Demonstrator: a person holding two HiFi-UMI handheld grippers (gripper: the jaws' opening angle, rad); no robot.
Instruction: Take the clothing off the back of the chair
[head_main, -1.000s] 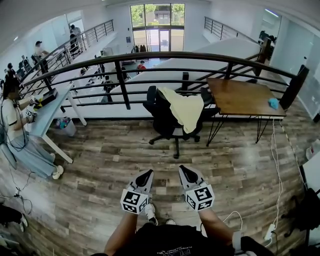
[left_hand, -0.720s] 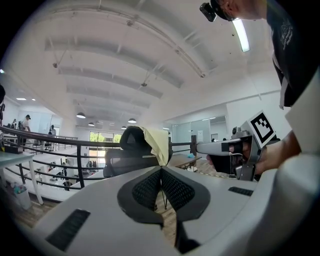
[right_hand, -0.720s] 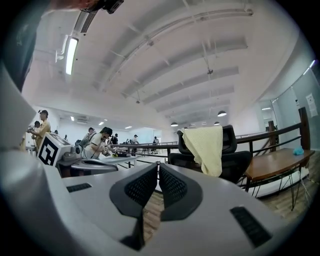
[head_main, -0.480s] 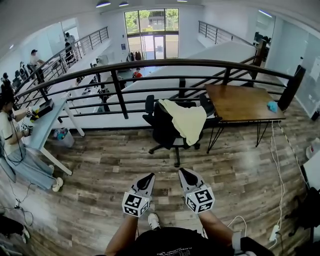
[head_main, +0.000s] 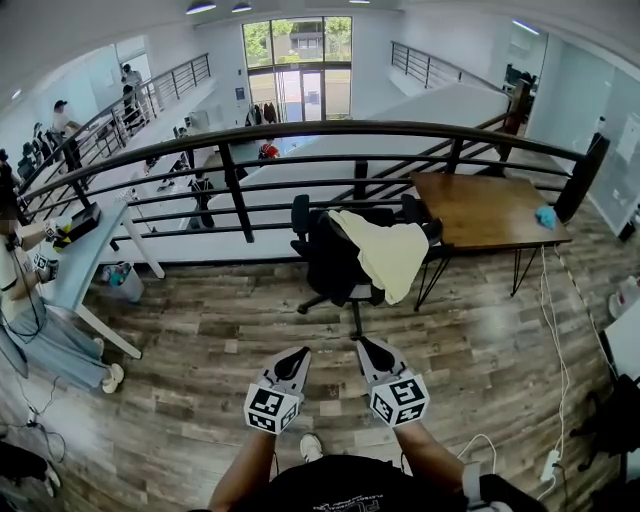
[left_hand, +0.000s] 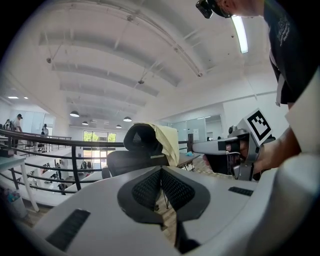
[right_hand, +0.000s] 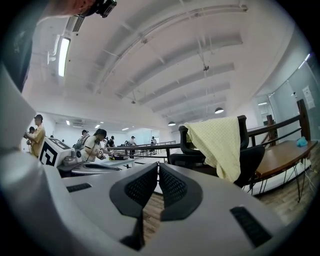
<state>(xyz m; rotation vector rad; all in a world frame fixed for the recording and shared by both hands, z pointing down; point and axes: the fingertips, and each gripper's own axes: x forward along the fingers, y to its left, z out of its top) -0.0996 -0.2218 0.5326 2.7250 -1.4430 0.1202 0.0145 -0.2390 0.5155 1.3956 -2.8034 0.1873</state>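
A pale yellow garment (head_main: 385, 255) hangs over the back of a black office chair (head_main: 335, 262), which stands by the railing ahead of me. My left gripper (head_main: 297, 356) and right gripper (head_main: 369, 346) are held side by side, level, well short of the chair and pointing towards it. Both are shut with nothing between the pads. In the left gripper view the garment (left_hand: 167, 142) drapes the right side of the chair back (left_hand: 140, 142), beyond the closed gripper (left_hand: 160, 171). From the right gripper (right_hand: 158, 167) the garment (right_hand: 217, 145) shows on the chair (right_hand: 247, 160) to the right.
A black metal railing (head_main: 300, 135) runs behind the chair. A wooden table (head_main: 485, 200) with a small blue thing (head_main: 546, 212) stands right of it. A white desk (head_main: 90, 235) and a person are at the left. White cables (head_main: 555, 330) lie on the plank floor.
I have come closer to the chair, which looks larger and sits slightly further right in the head view. Both grippers stay shut, held in the same pose.
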